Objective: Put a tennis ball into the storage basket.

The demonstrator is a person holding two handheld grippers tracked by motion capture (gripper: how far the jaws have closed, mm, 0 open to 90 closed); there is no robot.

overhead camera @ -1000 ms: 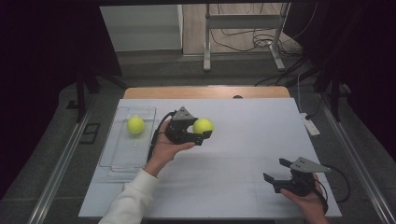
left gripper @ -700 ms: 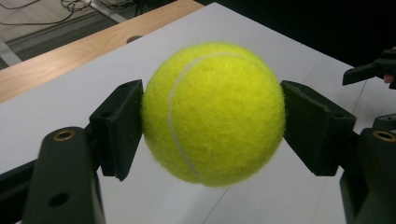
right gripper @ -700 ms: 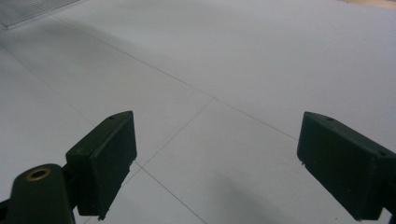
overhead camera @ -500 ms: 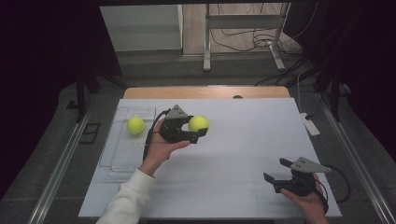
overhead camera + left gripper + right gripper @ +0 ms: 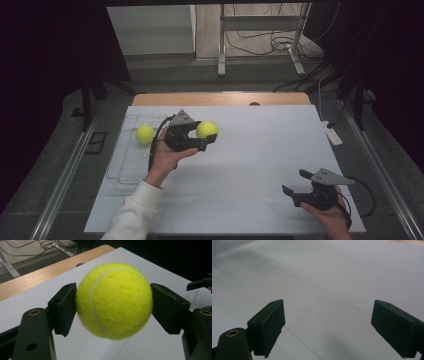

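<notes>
Tennis ball [image 5: 207, 129] sits clamped in the left tongs [image 5: 205, 137] near the table's [image 5: 260, 150] far edge; right tongs [image 5: 296, 186] gape wide, holding nothing.

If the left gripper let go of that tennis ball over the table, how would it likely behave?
The tennis ball is round, so it would probably roll across the flat white table, where no rim shows. Its fuzzy felt likely gives the left gripper good friction; the pads press both sides without visibly denting it, suggesting a fairly firm, springy ball that may bounce.
</notes>
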